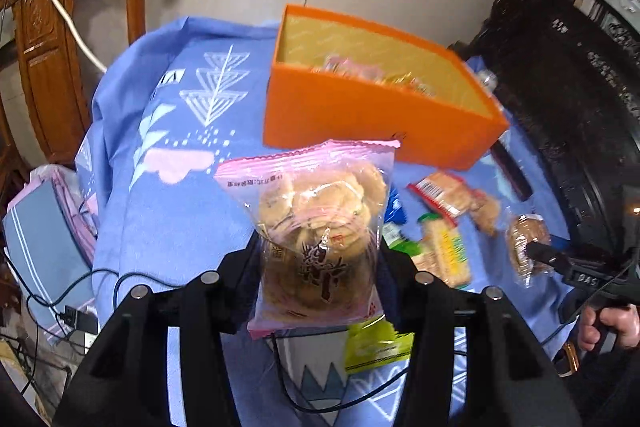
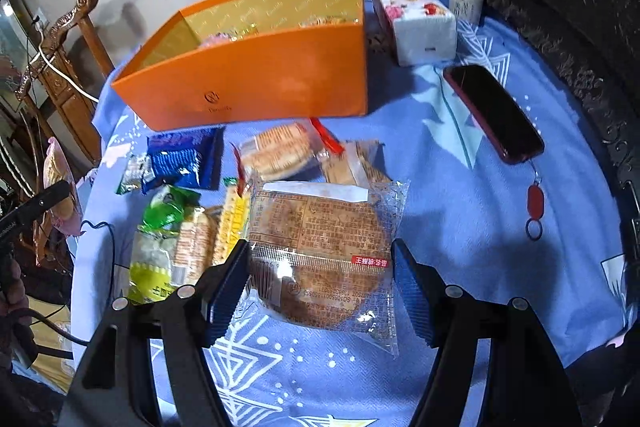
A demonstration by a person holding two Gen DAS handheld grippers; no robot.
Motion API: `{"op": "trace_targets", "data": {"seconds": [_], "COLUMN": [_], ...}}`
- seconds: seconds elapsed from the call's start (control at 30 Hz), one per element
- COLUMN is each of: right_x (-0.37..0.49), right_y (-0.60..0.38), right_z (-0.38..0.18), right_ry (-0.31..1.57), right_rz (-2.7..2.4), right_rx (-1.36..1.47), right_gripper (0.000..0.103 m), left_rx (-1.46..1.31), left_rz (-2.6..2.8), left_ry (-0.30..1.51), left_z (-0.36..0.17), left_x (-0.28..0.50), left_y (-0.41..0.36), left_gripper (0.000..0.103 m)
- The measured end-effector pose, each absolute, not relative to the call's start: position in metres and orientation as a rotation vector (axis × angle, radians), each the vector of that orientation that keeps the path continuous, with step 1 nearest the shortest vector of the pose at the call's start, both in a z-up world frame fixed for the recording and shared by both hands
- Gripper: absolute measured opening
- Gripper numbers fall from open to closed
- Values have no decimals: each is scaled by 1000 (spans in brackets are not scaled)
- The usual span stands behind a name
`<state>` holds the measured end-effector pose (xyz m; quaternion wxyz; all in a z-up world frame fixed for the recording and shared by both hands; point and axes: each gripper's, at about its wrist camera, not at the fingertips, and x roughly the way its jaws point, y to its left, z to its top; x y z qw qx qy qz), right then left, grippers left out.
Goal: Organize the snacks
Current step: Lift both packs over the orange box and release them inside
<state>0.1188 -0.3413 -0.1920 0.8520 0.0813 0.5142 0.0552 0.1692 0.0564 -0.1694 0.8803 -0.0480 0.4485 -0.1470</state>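
My left gripper [image 1: 320, 243] is shut on a pink-edged clear bag of round biscuits [image 1: 320, 223] and holds it up above the blue tablecloth [image 1: 176, 211]. Behind it stands the open orange box [image 1: 360, 119] with a few wrapped snacks inside. My right gripper [image 2: 320, 259] is shut on a flat round cake in a clear wrapper [image 2: 320, 247], just above the cloth. Loose snacks lie between it and the orange box [image 2: 248, 79]: a blue pack [image 2: 184, 159], green-and-yellow packs [image 2: 168, 227] and red-edged crackers [image 2: 280, 151]. The left wrist view shows the right gripper with its cake [image 1: 528, 247] at the right.
A tissue pack [image 2: 416, 23], a can [image 2: 466, 1] and a phone [image 2: 492, 111] with a red key fob [image 2: 535, 203] lie right of the box. A carved wooden chair [image 1: 48, 47] stands at the left, with dark carved furniture [image 1: 580, 87] at the right. Cables [image 1: 60, 307] trail off the table's left.
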Motion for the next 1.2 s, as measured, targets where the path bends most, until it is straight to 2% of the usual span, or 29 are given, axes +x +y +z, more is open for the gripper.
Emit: {"op": "trace_targets", "data": {"seconds": [0.43, 0.93, 0.97, 1.0, 1.03, 1.07, 1.13, 1.2], "right_x": [135, 253, 261, 267, 274, 278, 278, 278], "right_y": [-340, -330, -328, -327, -328, -330, -334, -340], "right_z": [-143, -64, -62, -58, -54, -48, -39, -37], "right_ry": [962, 724, 717, 710, 699, 678, 627, 617], "right_rz": [146, 200, 201, 200, 190, 171, 139, 145], "right_rx": [204, 180, 178, 182, 190, 200, 210, 213], "right_gripper": [71, 72, 75, 76, 83, 94, 98, 98], "left_rx": [-101, -30, -34, -45, -64, -100, -149, -165], "left_rz": [-358, -440, -430, -417, -391, -345, -346, -341], "left_ry": [829, 665, 661, 662, 666, 654, 631, 629], "left_z": [-121, -55, -50, -47, -43, -36, -31, -35], "left_x": [186, 299, 312, 319, 328, 334, 338, 336], "left_y": [39, -23, -26, -27, -27, -25, -20, -15], "left_gripper": [49, 50, 54, 77, 99, 99, 99, 99]}}
